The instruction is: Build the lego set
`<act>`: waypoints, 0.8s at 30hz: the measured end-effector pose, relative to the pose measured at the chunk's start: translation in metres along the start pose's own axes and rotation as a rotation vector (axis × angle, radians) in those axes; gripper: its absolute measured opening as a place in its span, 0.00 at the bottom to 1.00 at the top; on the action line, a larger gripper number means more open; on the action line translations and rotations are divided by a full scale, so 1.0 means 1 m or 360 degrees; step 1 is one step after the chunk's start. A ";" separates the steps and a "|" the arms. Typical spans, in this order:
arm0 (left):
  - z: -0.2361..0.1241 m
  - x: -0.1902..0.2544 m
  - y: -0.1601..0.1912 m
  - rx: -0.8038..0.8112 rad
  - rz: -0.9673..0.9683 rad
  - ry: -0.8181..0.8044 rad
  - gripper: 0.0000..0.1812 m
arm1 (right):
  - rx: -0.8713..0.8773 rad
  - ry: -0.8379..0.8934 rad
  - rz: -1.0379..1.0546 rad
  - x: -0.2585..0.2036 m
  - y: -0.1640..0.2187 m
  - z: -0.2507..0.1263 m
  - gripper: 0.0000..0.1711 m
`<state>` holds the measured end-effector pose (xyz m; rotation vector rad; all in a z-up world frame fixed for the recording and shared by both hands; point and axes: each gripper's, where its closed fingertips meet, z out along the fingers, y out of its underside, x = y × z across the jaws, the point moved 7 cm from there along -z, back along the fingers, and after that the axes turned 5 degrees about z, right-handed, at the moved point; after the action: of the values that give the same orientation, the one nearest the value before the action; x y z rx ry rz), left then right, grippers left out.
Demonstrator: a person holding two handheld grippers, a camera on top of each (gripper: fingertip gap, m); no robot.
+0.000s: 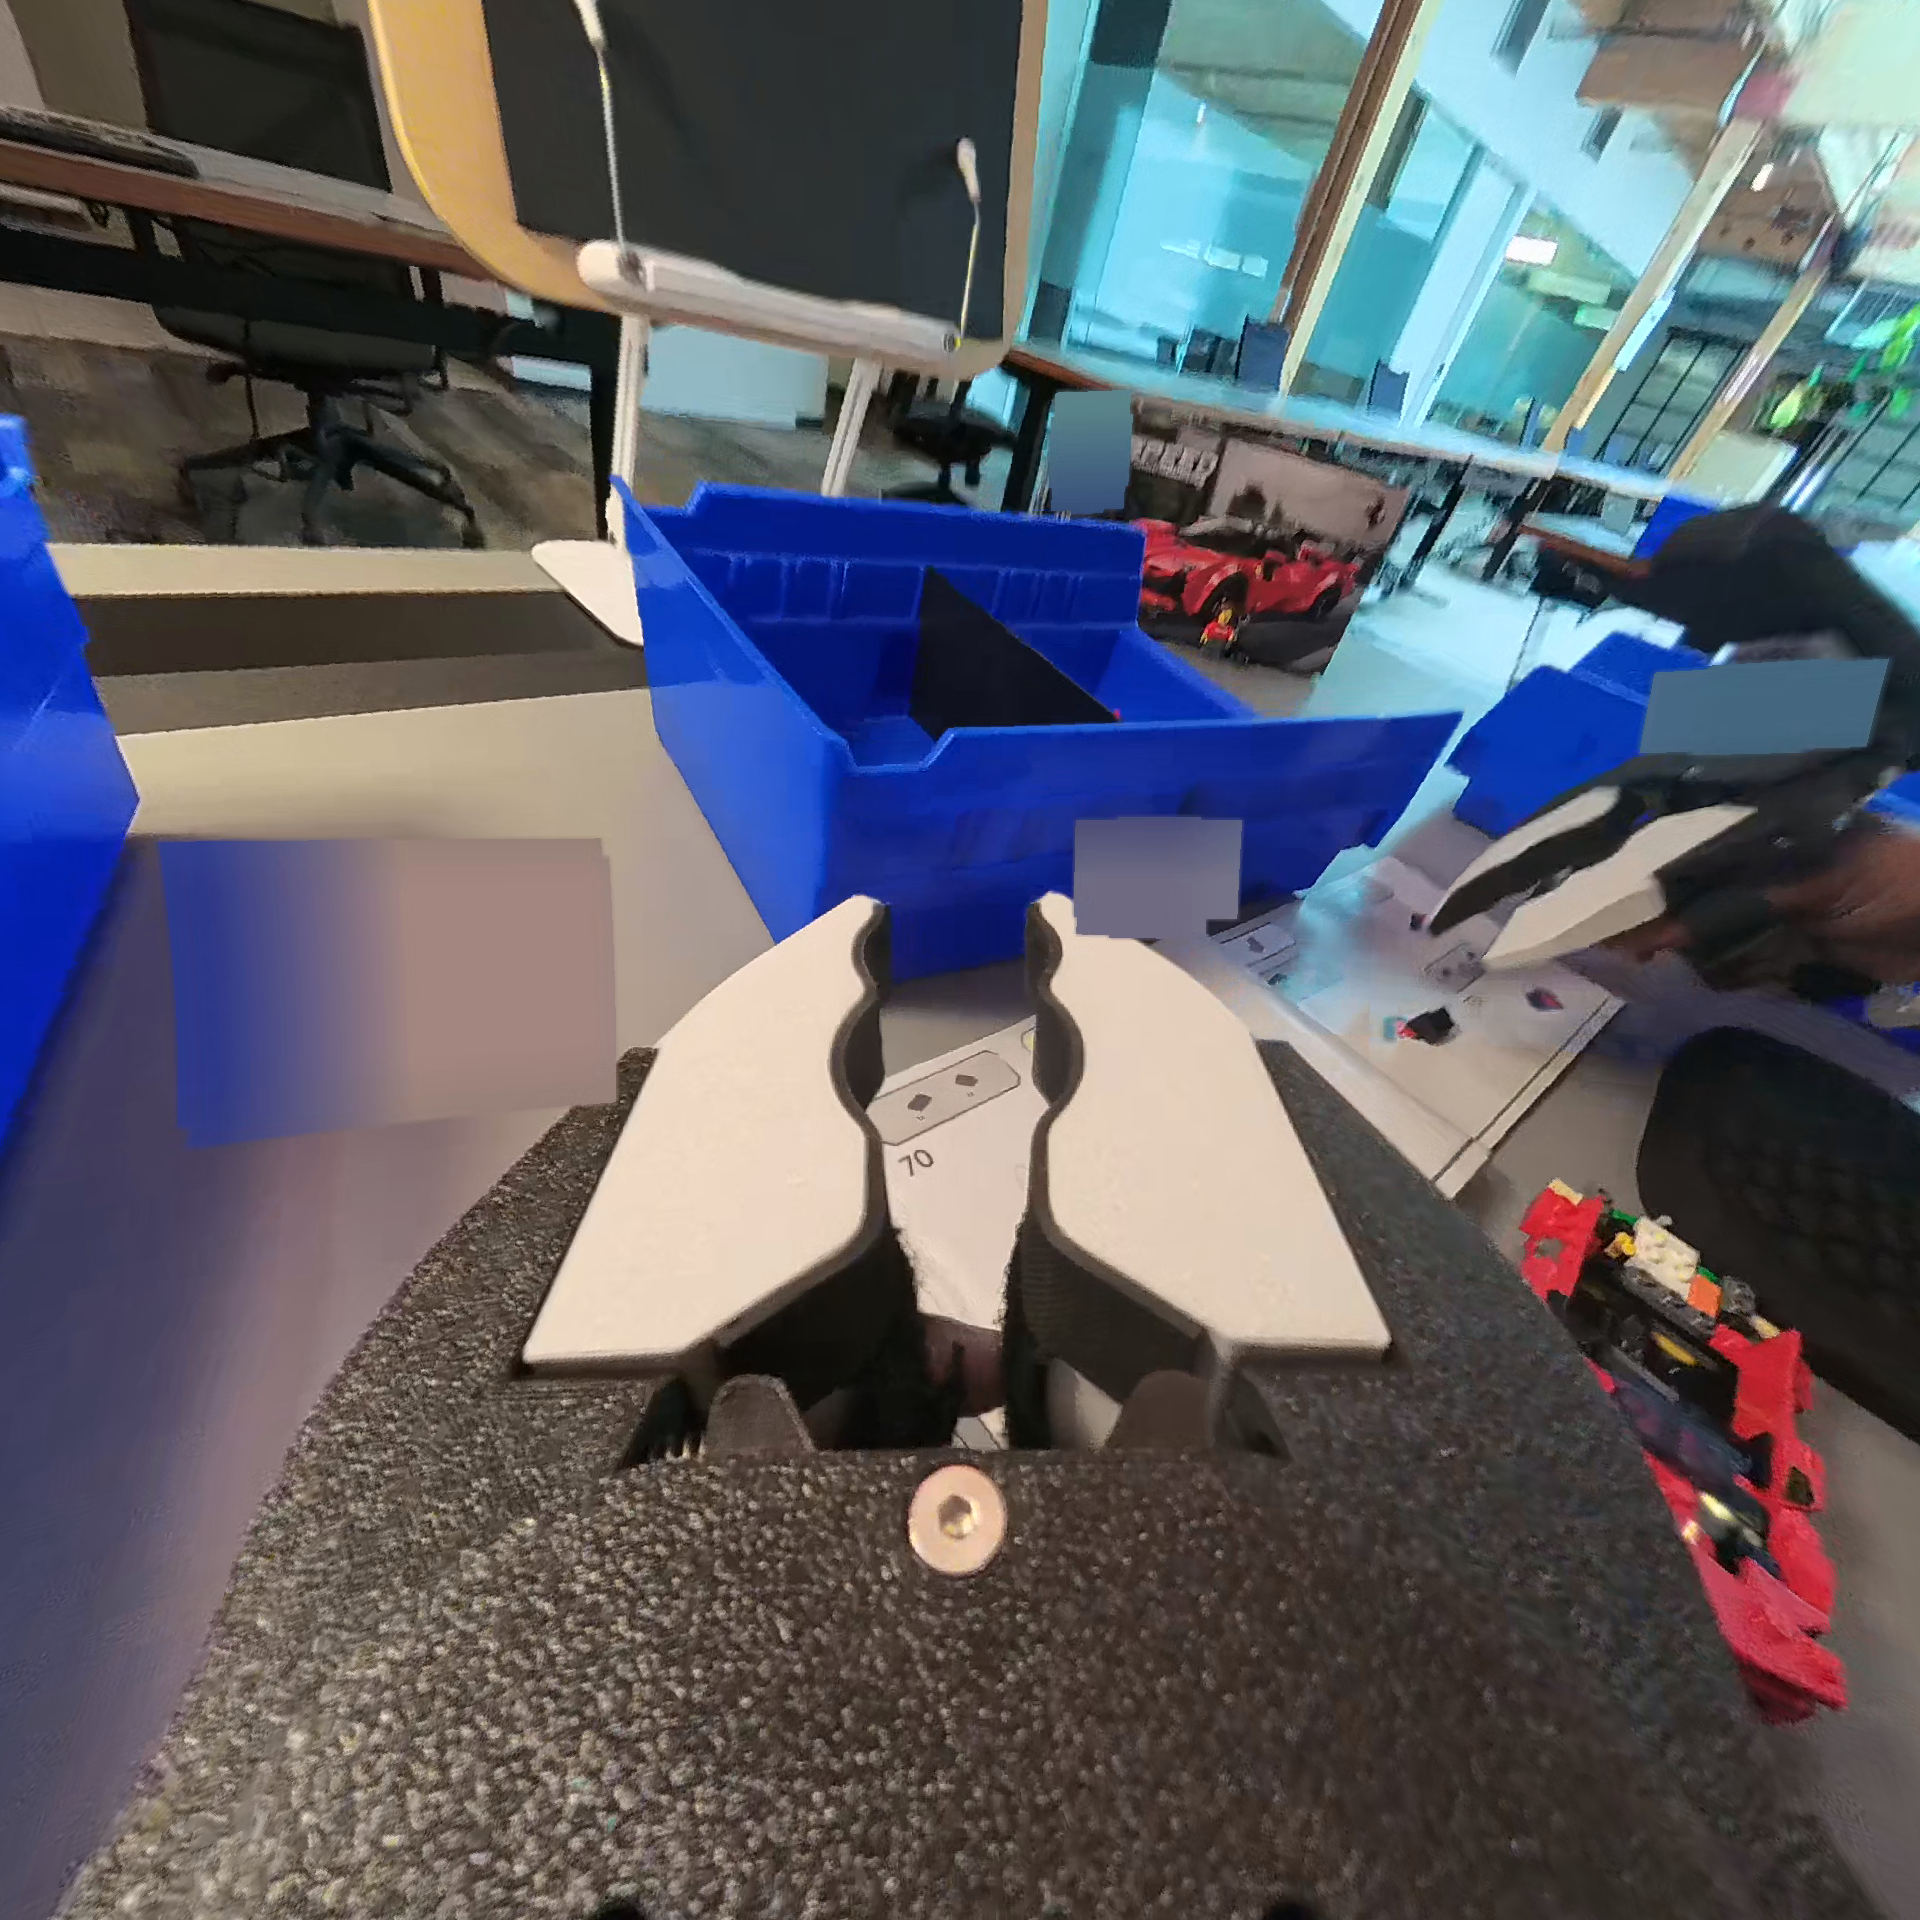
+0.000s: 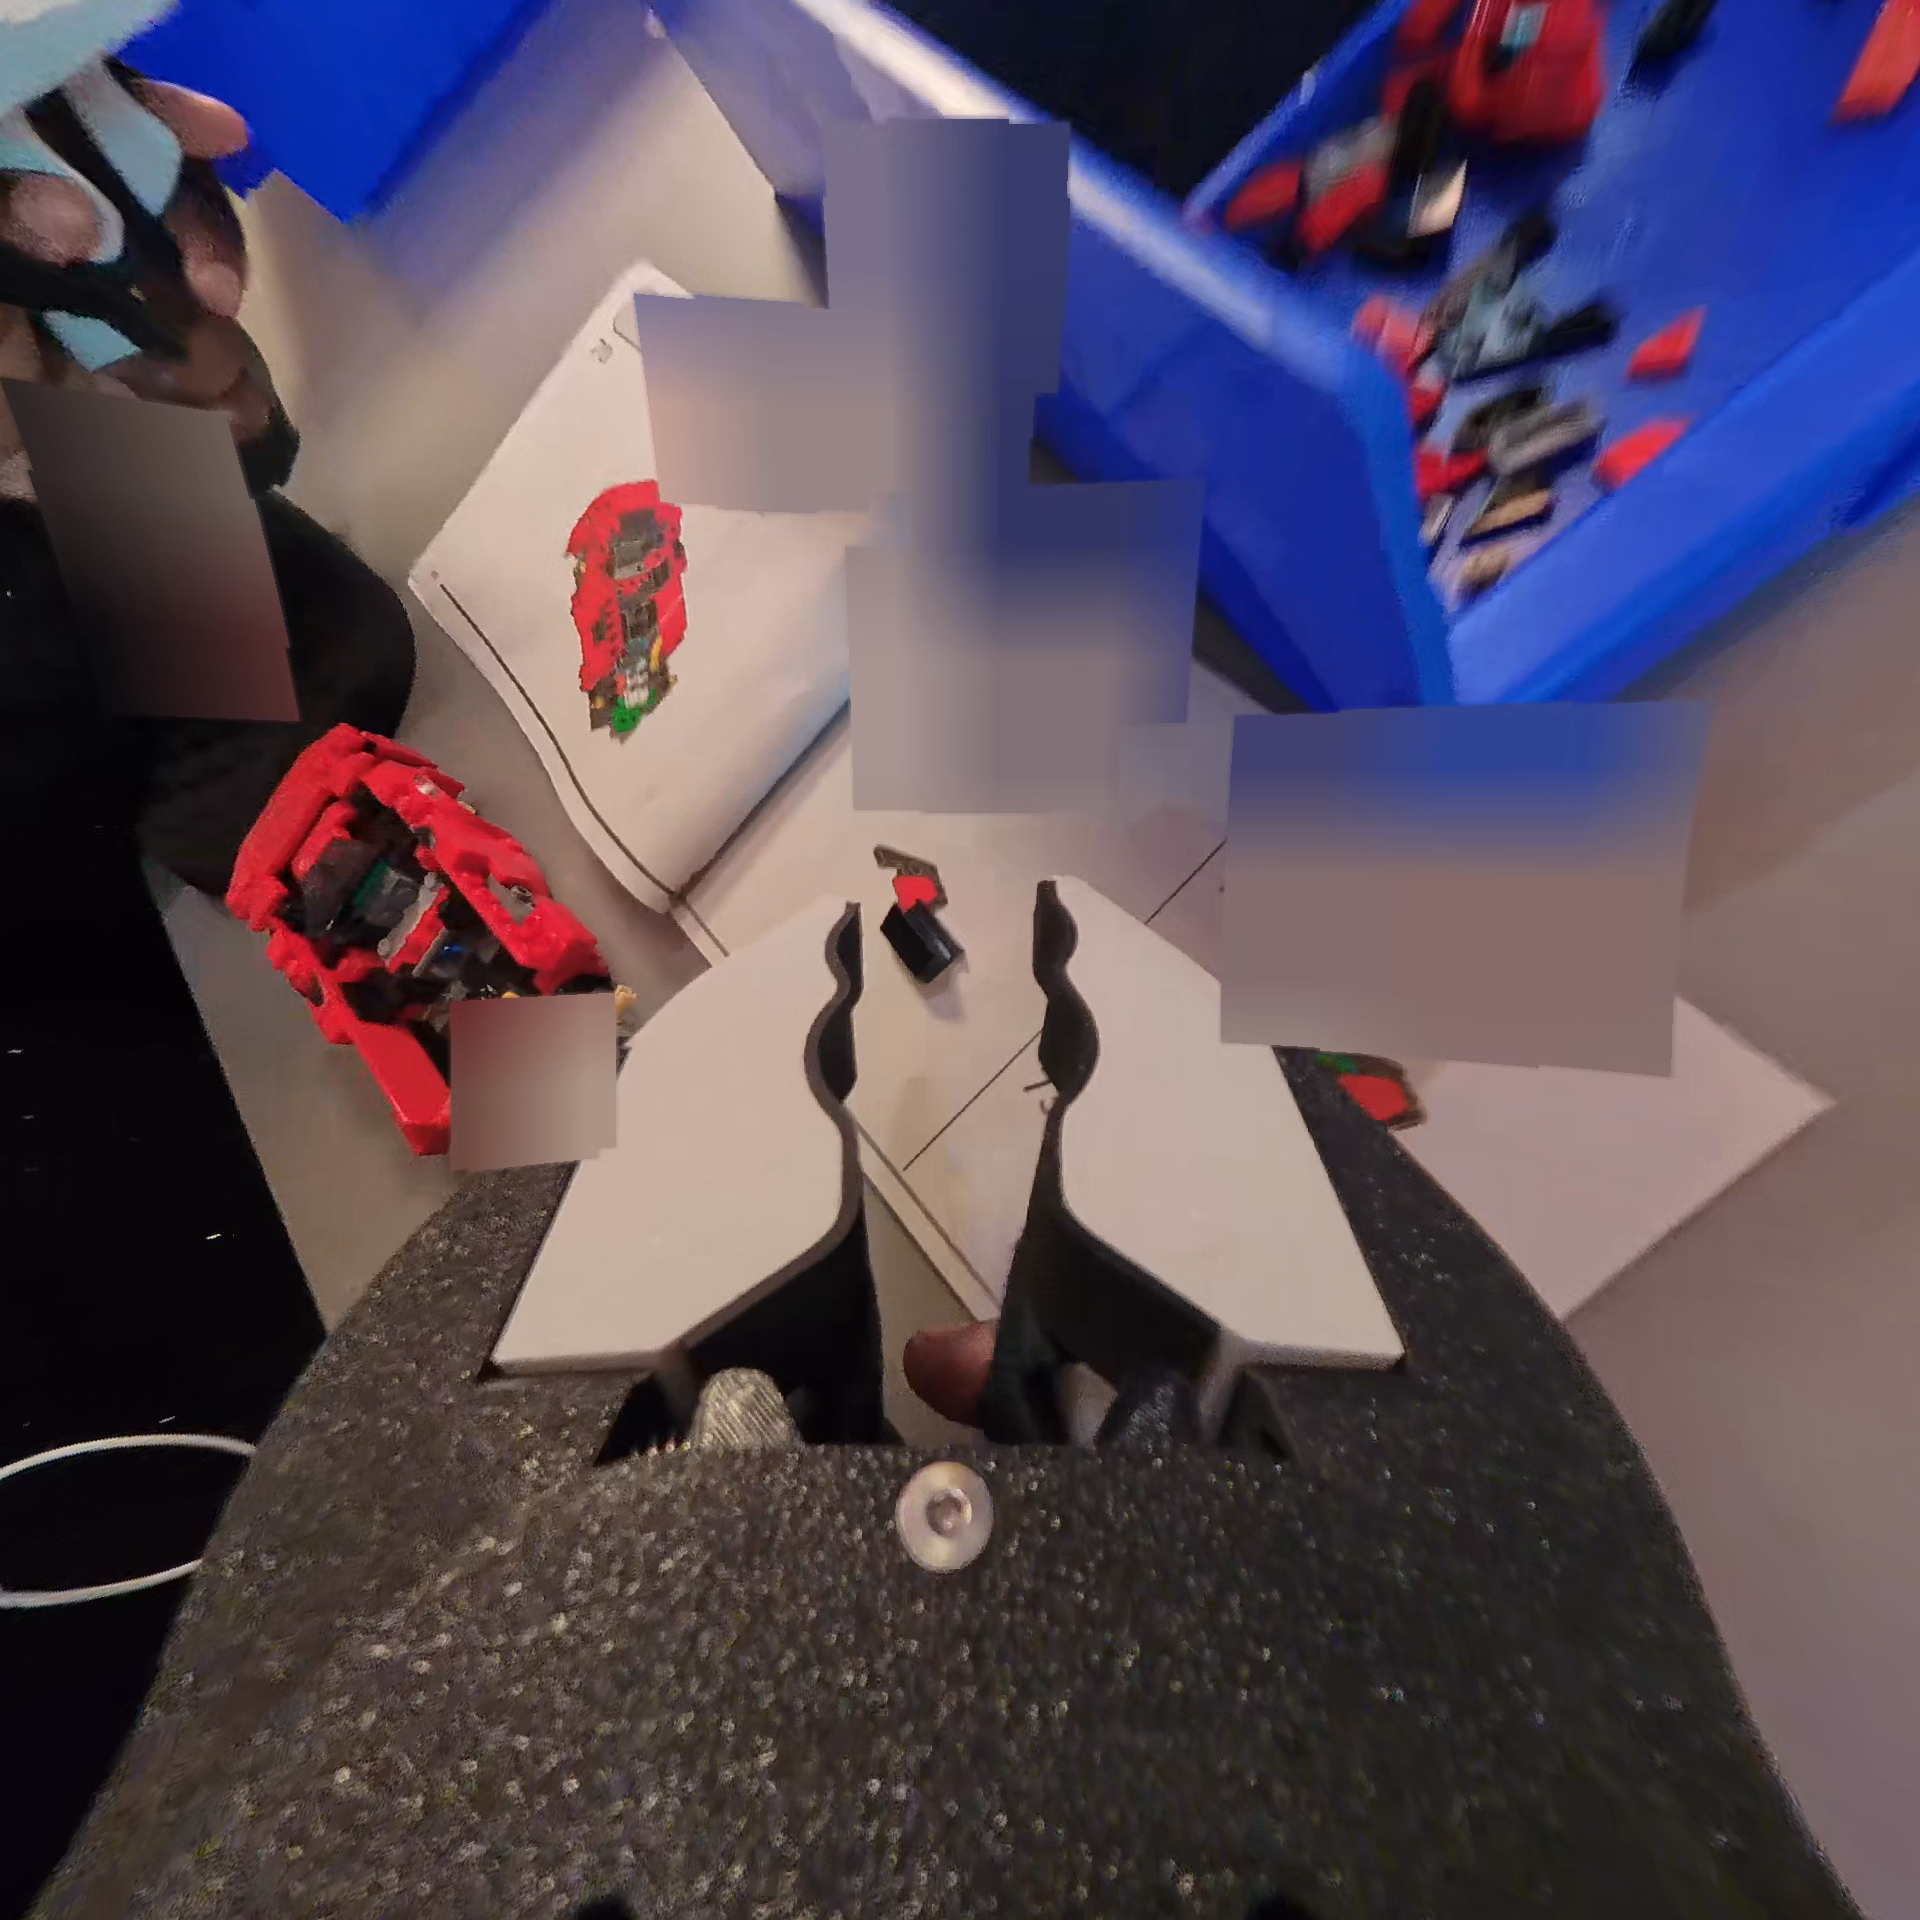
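Note:
A half-built red lego car (image 2: 400, 920) lies on the table left of my right gripper; it also shows in the left wrist view (image 1: 1694, 1444) at the right. The open instruction booklet (image 2: 727, 665) lies on the table. A small black and red lego piece (image 2: 920, 930) rests on the booklet. My right gripper (image 2: 948, 906) is open and empty, its fingertips either side of that piece, just above it. My left gripper (image 1: 956, 920) is open and empty above the booklet (image 1: 1382, 997). The right gripper (image 1: 1465, 935) also shows in the left wrist view, pointing down at the page.
A blue bin (image 2: 1558, 436) of loose red and black lego parts stands at the upper right. Another blue bin (image 1: 935, 727) with a dark divider stands ahead of my left gripper, with the lego box (image 1: 1268, 571) behind it. A further blue bin (image 1: 52, 831) is at the left. Spacing between my two grippers at the tips: around 25 centimeters. About 15 centimeters separates my right fingertips from the half-built red lego car (image 2: 400, 920).

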<state>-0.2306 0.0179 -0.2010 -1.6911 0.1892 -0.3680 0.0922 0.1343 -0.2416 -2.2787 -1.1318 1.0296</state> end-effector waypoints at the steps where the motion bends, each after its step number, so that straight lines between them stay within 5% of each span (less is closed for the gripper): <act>1: 0.006 0.000 -0.003 -0.0066 0.0028 -0.0008 0.15 | 0.0066 0.0041 -0.0070 -0.001 -0.006 -0.006 0.18; 6: 0.052 -0.011 -0.012 -0.0348 0.0070 0.0062 0.29 | 0.0293 0.0437 -0.0668 -0.006 -0.055 -0.036 0.22; 8: 0.071 -0.013 -0.011 -0.0451 0.0053 0.0104 0.36 | 0.0209 0.0515 -0.0771 -0.010 -0.073 -0.033 0.30; 10: 0.083 -0.014 -0.010 -0.0517 0.0108 0.0067 0.41 | 0.0021 0.0570 -0.0914 -0.018 -0.081 -0.029 0.23; 14: 0.098 -0.010 -0.006 -0.0579 0.0140 0.0100 0.40 | 0.0119 0.0649 -0.1211 -0.032 -0.105 -0.021 0.25; 16: 0.103 -0.009 -0.004 -0.0607 0.0153 0.0090 0.41 | -0.0078 0.0785 -0.1275 -0.018 -0.110 -0.010 0.25; 21: 0.116 0.000 -0.005 -0.0607 0.0164 0.0100 0.39 | -0.0336 0.0817 -0.1295 0.007 -0.102 0.005 0.08; 24: 0.131 0.014 -0.003 -0.0608 0.0227 0.0162 0.40 | -0.0355 0.0952 -0.1174 0.024 -0.097 -0.004 0.08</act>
<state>-0.1727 0.1356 -0.2112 -2.0214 0.4774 -0.3252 0.0551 0.2111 -0.1889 -1.8344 -1.6408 -0.0583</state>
